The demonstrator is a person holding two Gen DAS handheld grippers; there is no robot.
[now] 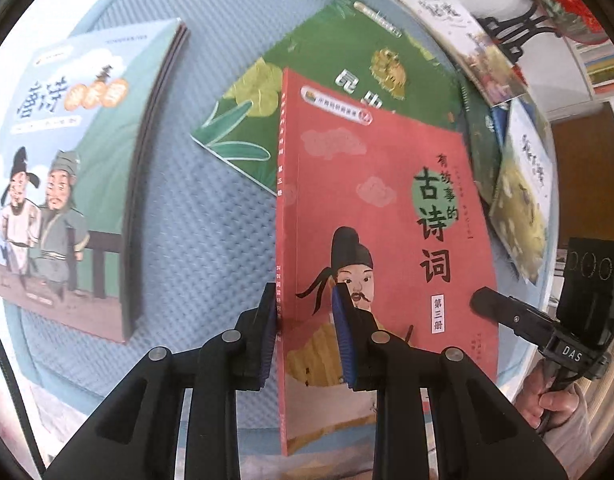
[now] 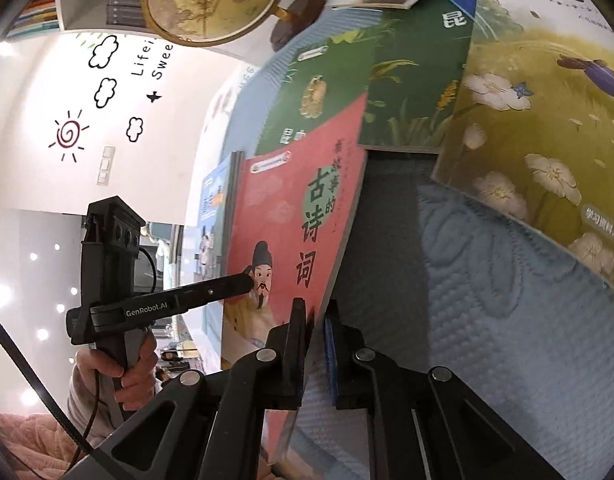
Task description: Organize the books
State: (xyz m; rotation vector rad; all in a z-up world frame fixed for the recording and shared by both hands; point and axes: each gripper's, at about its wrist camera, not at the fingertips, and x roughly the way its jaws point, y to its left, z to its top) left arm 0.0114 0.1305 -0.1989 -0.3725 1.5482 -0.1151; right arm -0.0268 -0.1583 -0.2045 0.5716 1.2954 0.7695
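A red book (image 1: 387,220) with a drawn man in a black hat is held up off the blue quilted mat (image 1: 211,220). My left gripper (image 1: 307,312) is shut on its spine edge near the lower corner, one pad behind the spine and one on the cover. In the right wrist view my right gripper (image 2: 315,322) is shut on the opposite edge of the red book (image 2: 283,232). The right gripper (image 1: 481,300) shows at the book's right edge in the left wrist view. The left gripper (image 2: 247,280) reaches the cover from the left in the right wrist view.
A pale blue-green book (image 1: 79,168) lies at the left of the mat. A green book (image 1: 327,80) lies under the red one, with a yellow flowered book (image 2: 539,120) and more books to the right. A globe (image 2: 211,0) and shelves stand beyond.
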